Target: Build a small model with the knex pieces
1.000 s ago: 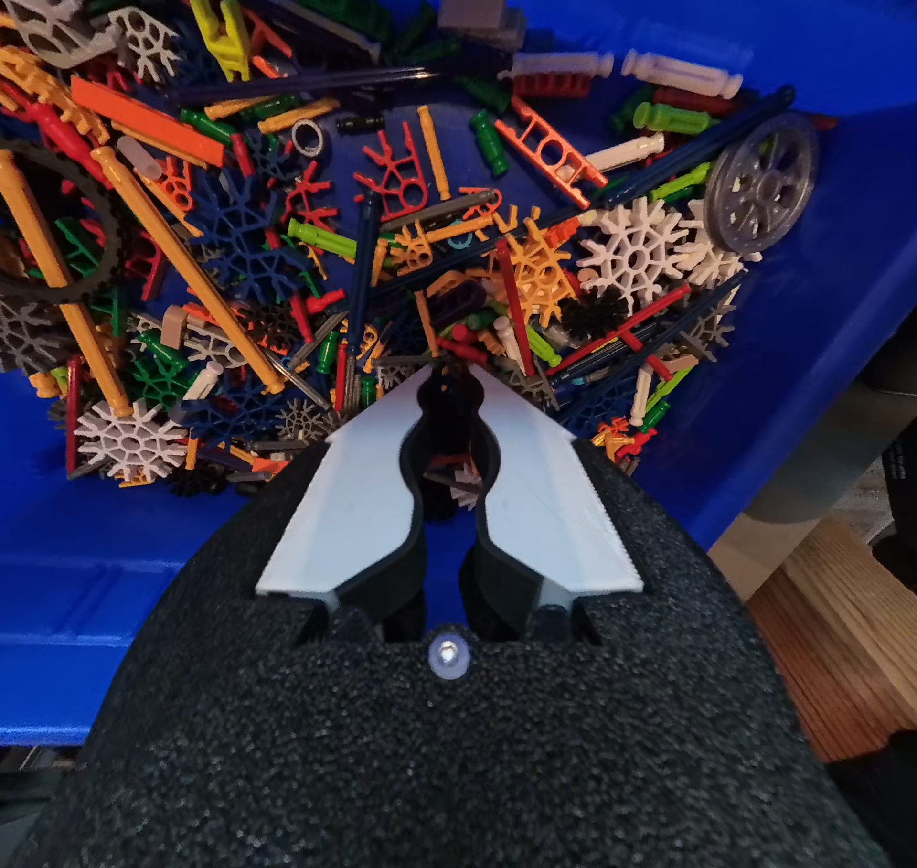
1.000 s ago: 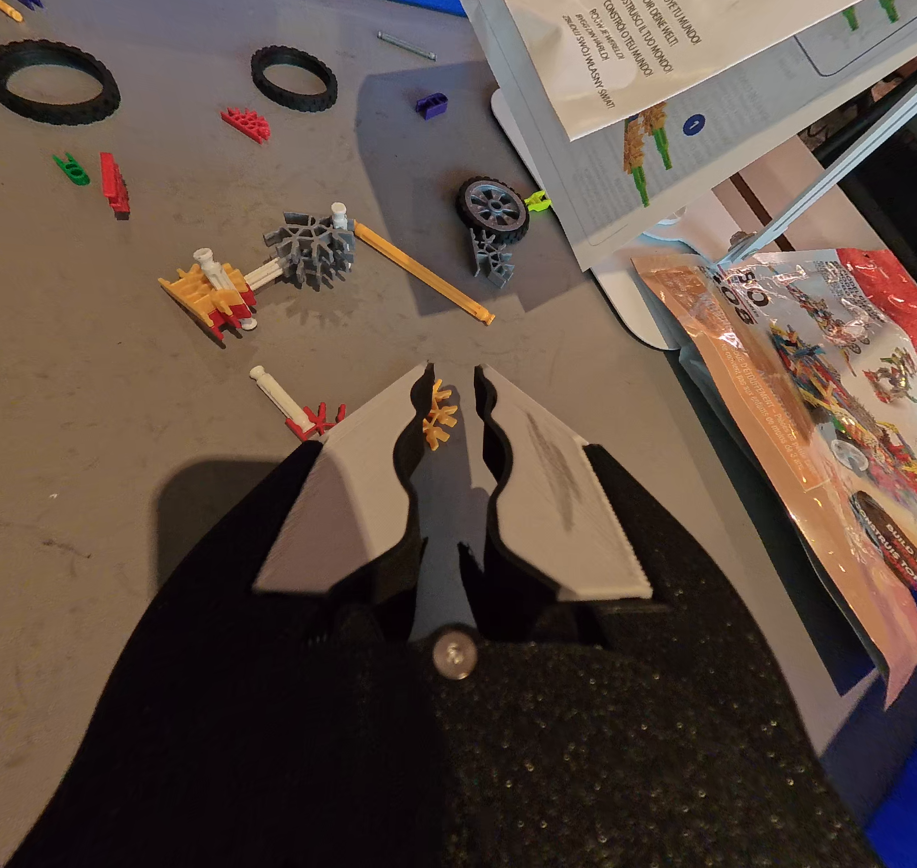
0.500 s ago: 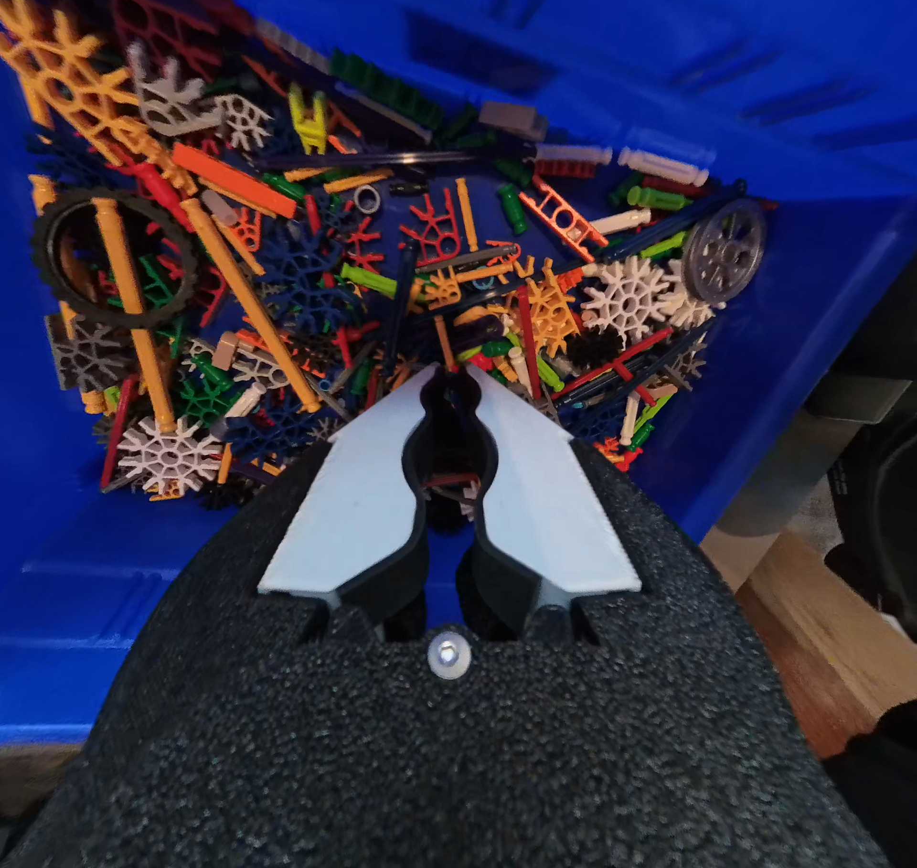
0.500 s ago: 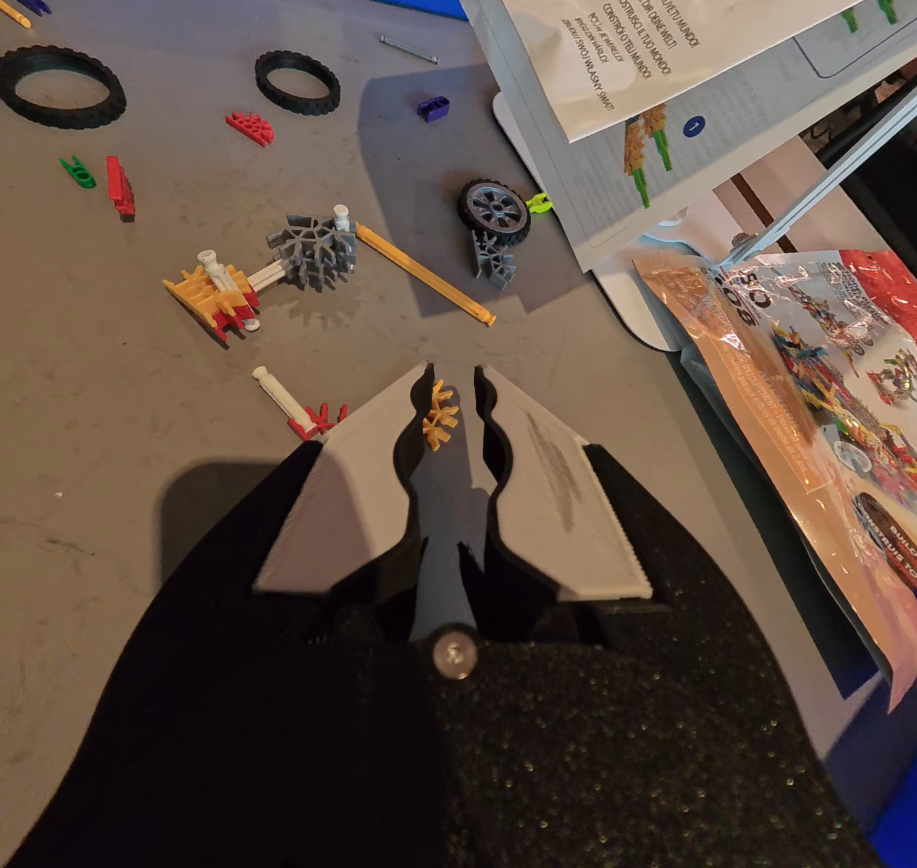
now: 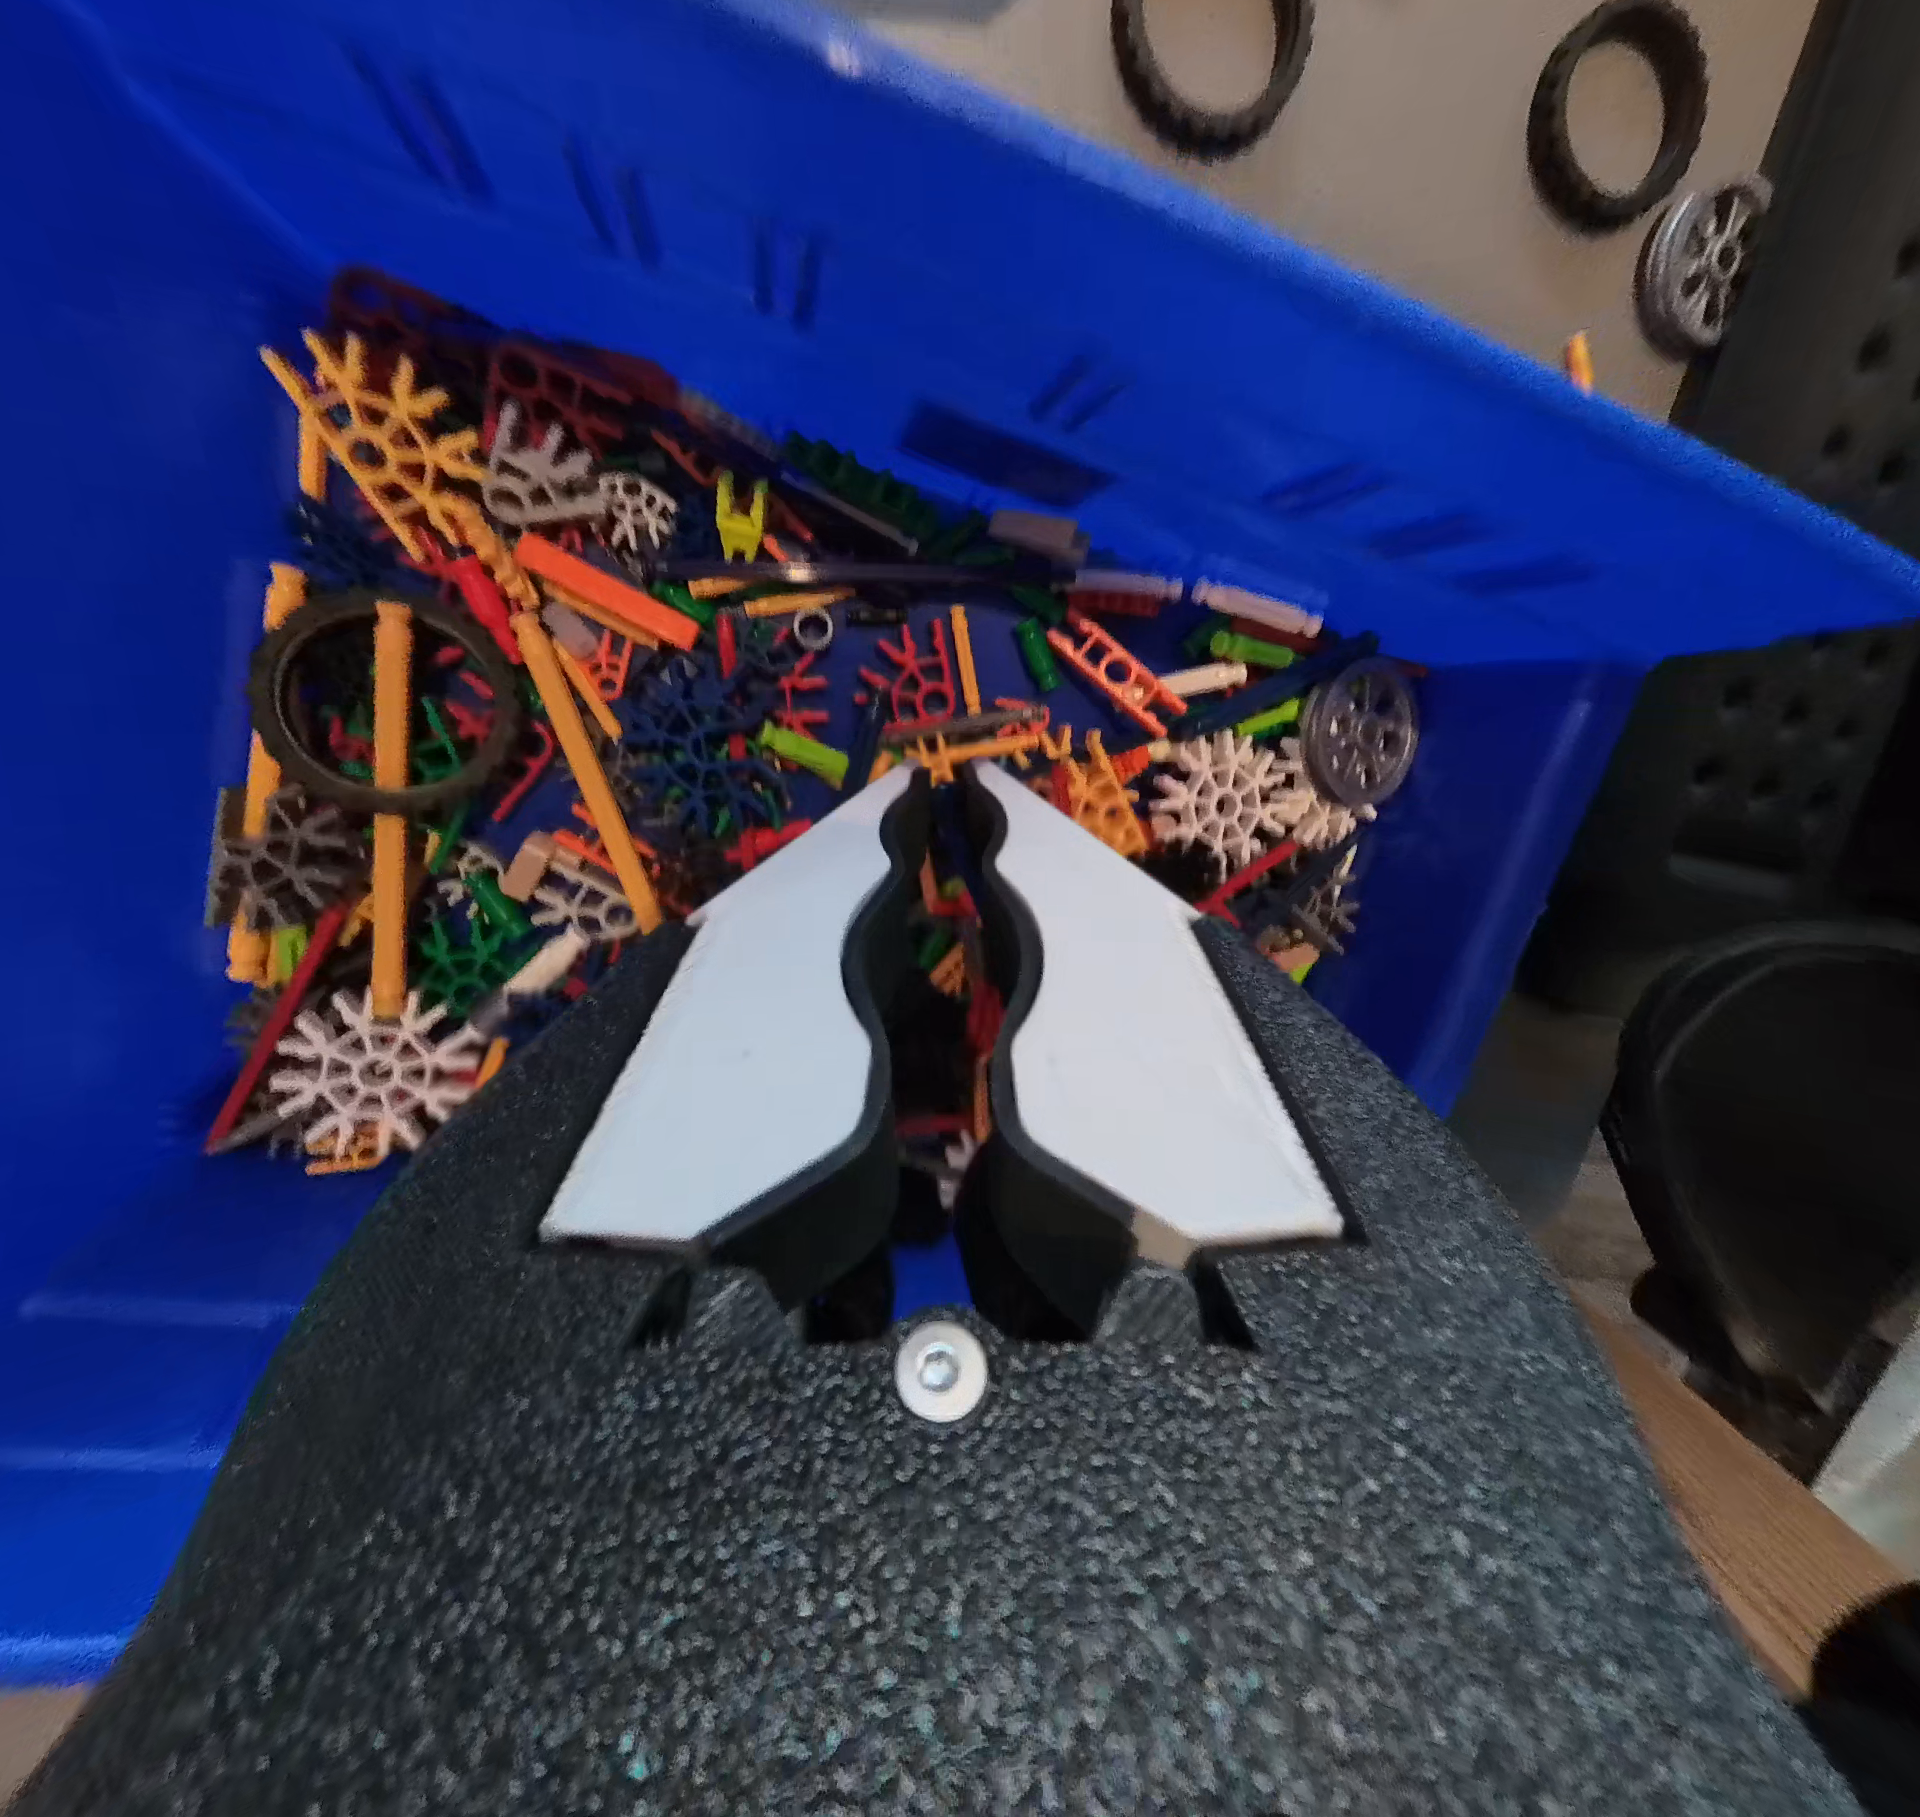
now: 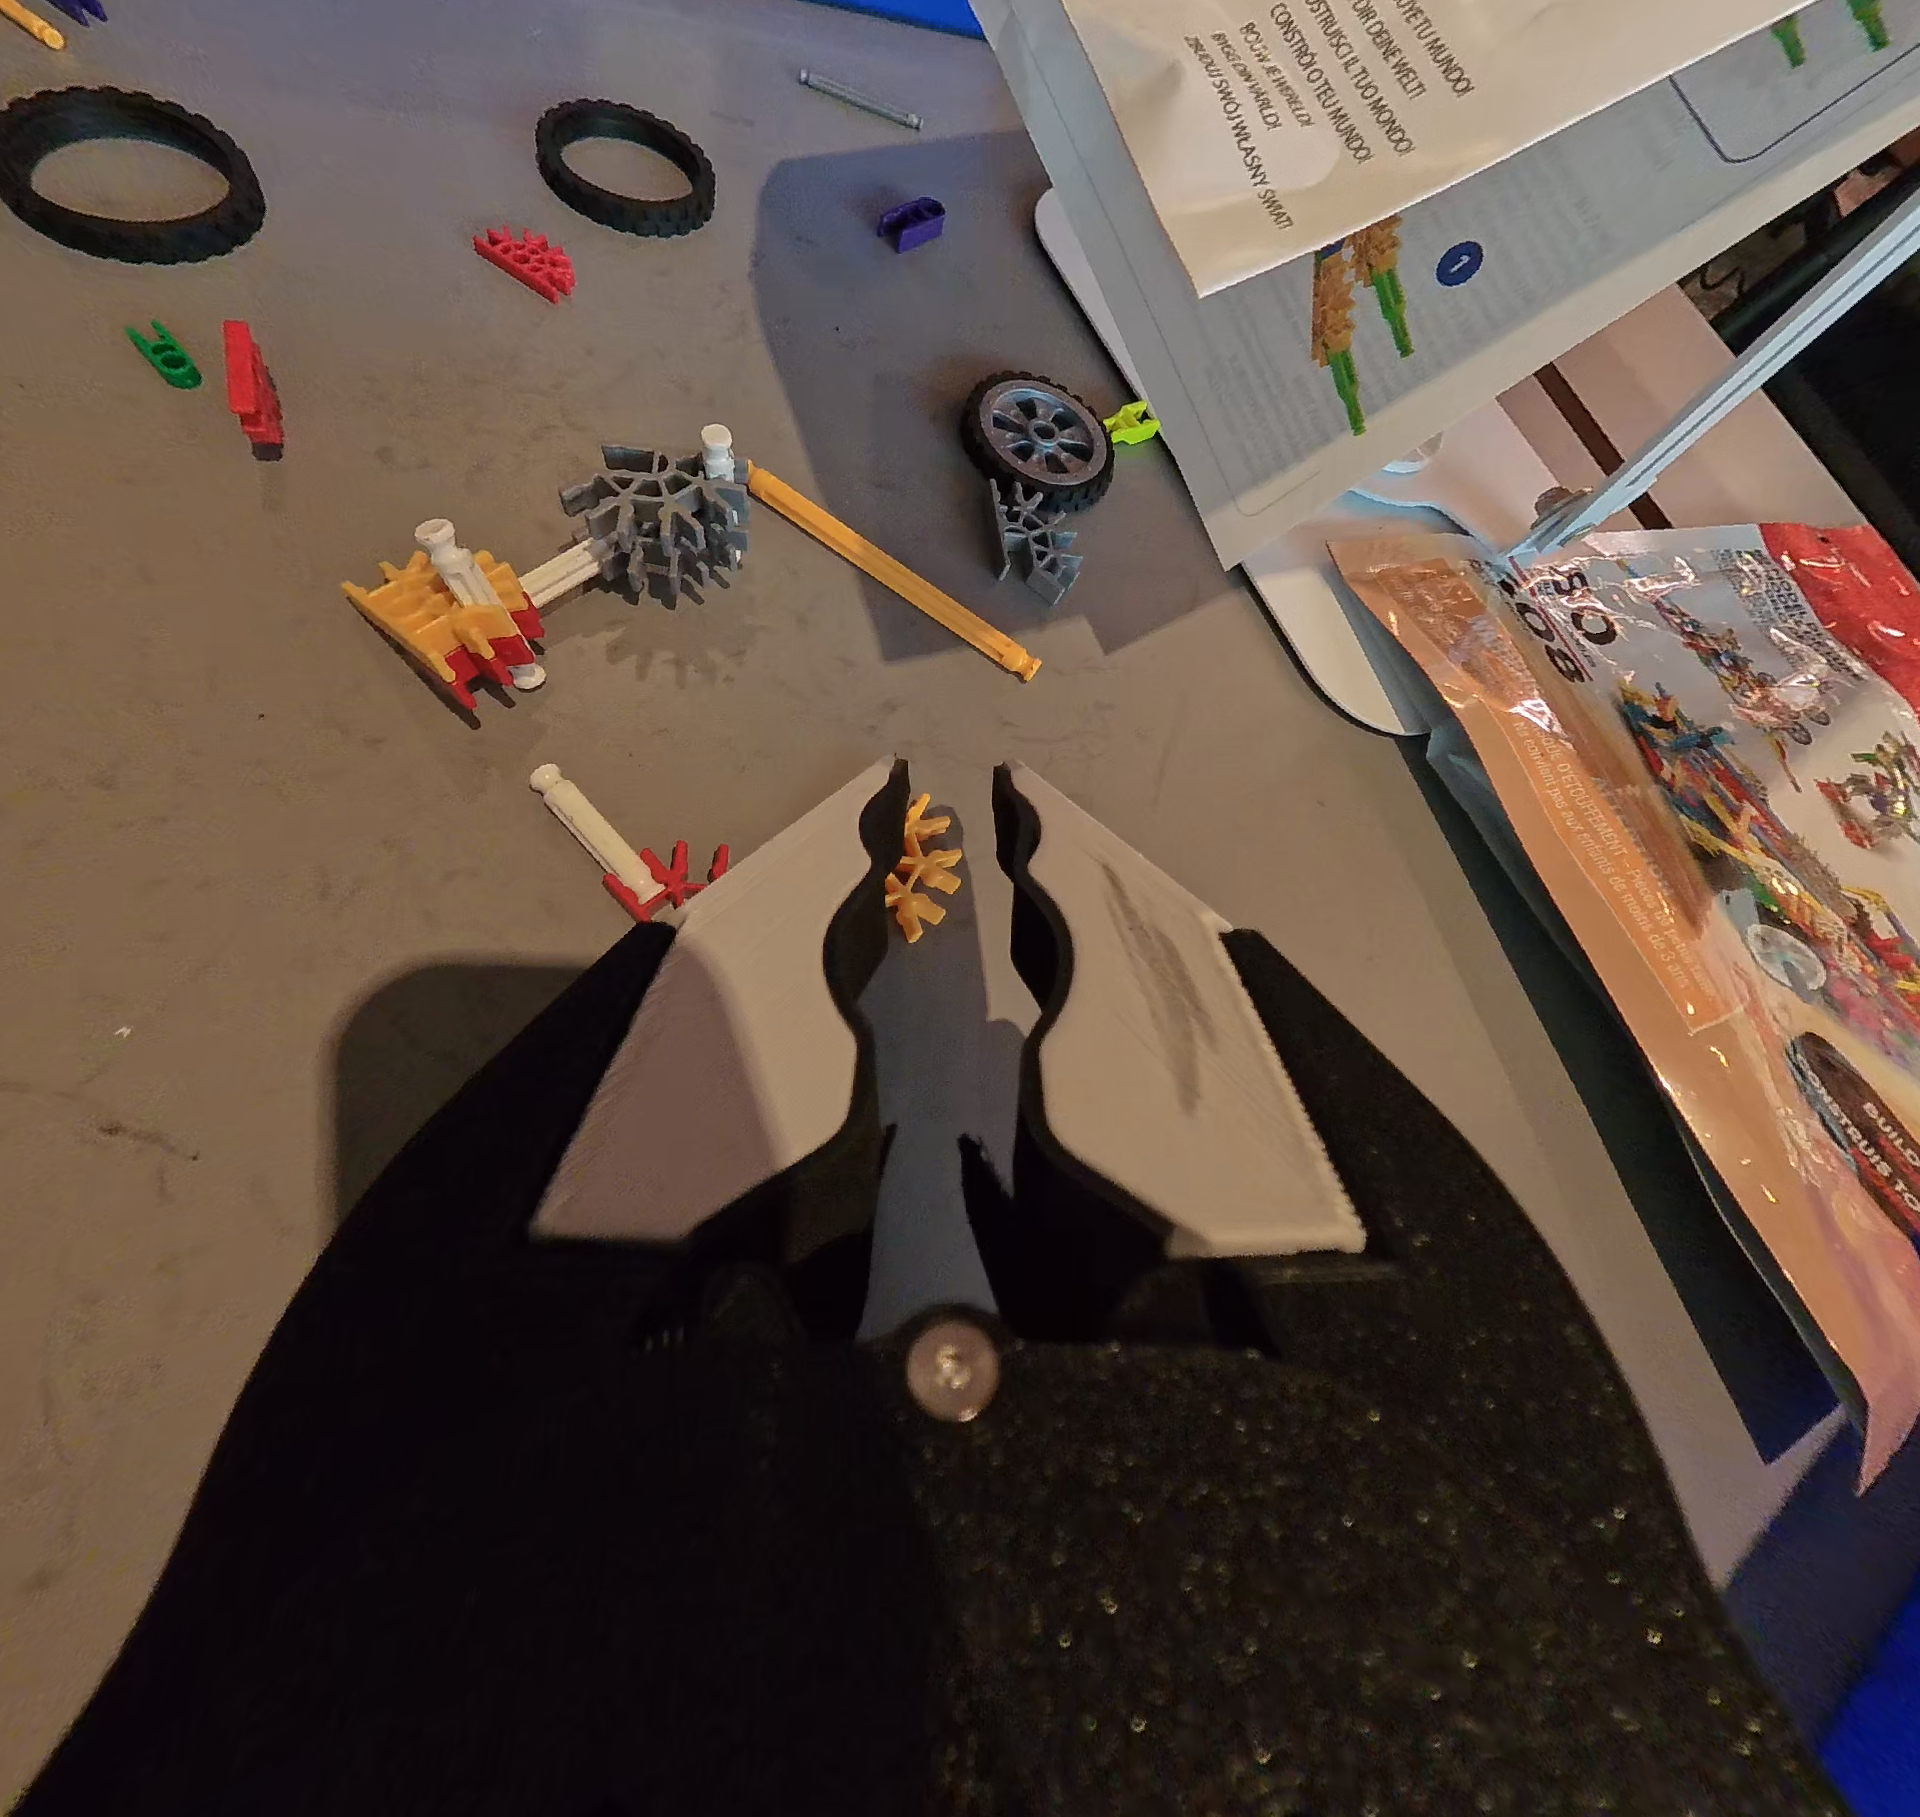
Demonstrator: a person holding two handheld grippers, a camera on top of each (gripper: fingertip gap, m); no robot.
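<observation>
Blue bin [image 5: 935, 261] of loose construction pieces [image 5: 675, 728] sits beneath the left gripper [image 5: 940, 780], jaws nearly together, grasp unclear; the right gripper [image 6: 945, 770] hovers part-open over the grey table [image 6: 312, 832], straddling an orange connector [image 6: 920, 868]

— We see a blue bin [image 5: 935, 240] holding a jumble of construction-toy rods and connectors, with a black tyre [image 5: 384, 702] at the left of the pile and a grey wheel [image 5: 1358, 731] at the right.

— And on the grey table [image 6: 312, 1040] we find two loose tyres [image 6: 130, 175] well apart from a small build [image 6: 551, 562] of yellow, red and grey connectors.

— A yellow rod [image 6: 894, 572] touches its grey end.

— Nearer us lie an orange connector [image 6: 920, 868] and a white rod [image 6: 587, 817] plugged into a red connector [image 6: 670, 874]. Instruction sheets [image 6: 1455, 209] and a printed bag [image 6: 1662, 780] sit at the right.
</observation>
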